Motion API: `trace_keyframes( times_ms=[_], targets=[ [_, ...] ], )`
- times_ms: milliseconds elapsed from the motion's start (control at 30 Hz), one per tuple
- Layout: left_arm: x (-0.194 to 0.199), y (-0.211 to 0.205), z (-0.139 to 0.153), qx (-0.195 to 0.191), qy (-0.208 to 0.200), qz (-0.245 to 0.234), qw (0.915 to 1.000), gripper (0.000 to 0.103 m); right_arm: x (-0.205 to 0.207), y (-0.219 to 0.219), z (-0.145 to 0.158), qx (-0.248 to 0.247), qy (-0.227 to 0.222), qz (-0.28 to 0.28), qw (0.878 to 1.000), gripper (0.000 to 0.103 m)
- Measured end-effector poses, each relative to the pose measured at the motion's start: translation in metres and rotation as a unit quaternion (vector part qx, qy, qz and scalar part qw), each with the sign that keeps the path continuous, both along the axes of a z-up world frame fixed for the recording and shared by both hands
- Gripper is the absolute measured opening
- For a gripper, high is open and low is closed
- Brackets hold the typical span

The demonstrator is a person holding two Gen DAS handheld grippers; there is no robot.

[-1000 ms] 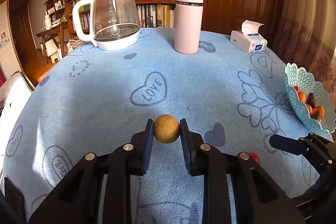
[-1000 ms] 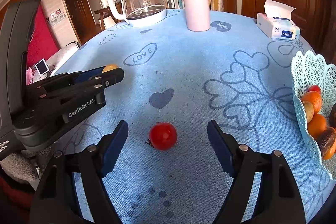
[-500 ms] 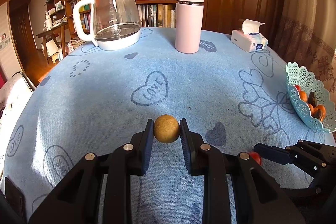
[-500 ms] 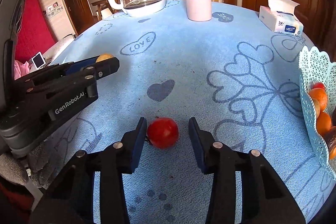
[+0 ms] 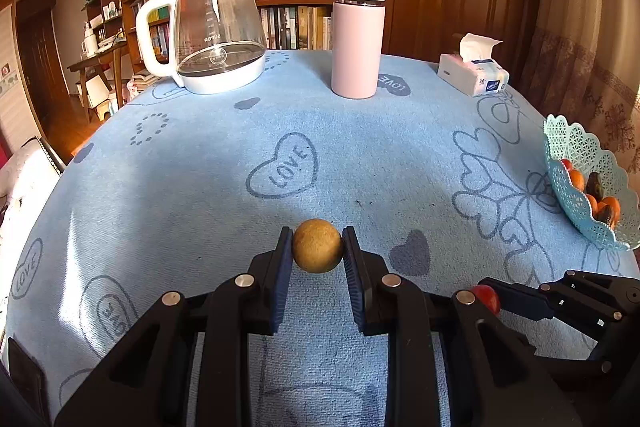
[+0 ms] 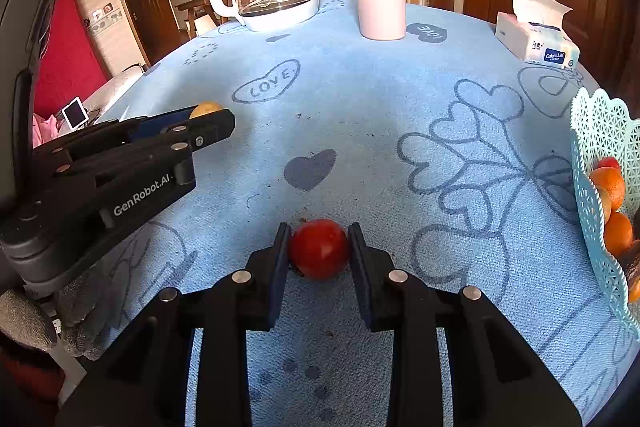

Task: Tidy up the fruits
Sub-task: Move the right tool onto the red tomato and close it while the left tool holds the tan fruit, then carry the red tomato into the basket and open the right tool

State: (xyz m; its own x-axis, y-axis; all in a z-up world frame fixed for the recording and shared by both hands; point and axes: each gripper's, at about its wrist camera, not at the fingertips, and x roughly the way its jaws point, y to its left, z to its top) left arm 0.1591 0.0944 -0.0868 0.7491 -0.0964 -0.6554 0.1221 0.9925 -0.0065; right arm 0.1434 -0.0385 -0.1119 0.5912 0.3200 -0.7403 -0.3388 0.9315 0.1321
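Note:
My left gripper [image 5: 317, 247] is shut on a round tan-brown fruit [image 5: 317, 245] just above the blue cloth. My right gripper [image 6: 319, 251] is shut on a red tomato-like fruit [image 6: 319, 253] that rests on the cloth. In the left wrist view the red fruit [image 5: 487, 297] peeks out beside the right gripper's finger at the lower right. In the right wrist view the left gripper [image 6: 212, 119] lies at the left, with the tan fruit [image 6: 205, 109] at its tip. A turquoise lattice fruit basket [image 6: 592, 131] at the right edge holds oranges and dark fruit.
The table has a blue "LOVE" heart cloth [image 5: 280, 167]. At the back stand a glass kettle [image 5: 216, 35], a pink tumbler [image 5: 358, 39] and a tissue box [image 5: 474, 77]. The basket also shows in the left wrist view [image 5: 576, 147]. Bookshelves and a wooden door lie behind.
My right gripper closed from wide open onto the red fruit. My left gripper kept its hold on the tan fruit and stayed put.

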Motion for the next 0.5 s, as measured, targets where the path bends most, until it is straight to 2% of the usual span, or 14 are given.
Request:
trace_keyframes(
  times_ms=[500],
  targets=[
    [0.0001, -0.0015, -0.0009, -0.002, 0.001, 0.002, 1.0000, 0.025, -0.0021, -0.0055, 0.0044, 0.017, -0.008, -0.009, 1.000, 0.030]
  ],
)
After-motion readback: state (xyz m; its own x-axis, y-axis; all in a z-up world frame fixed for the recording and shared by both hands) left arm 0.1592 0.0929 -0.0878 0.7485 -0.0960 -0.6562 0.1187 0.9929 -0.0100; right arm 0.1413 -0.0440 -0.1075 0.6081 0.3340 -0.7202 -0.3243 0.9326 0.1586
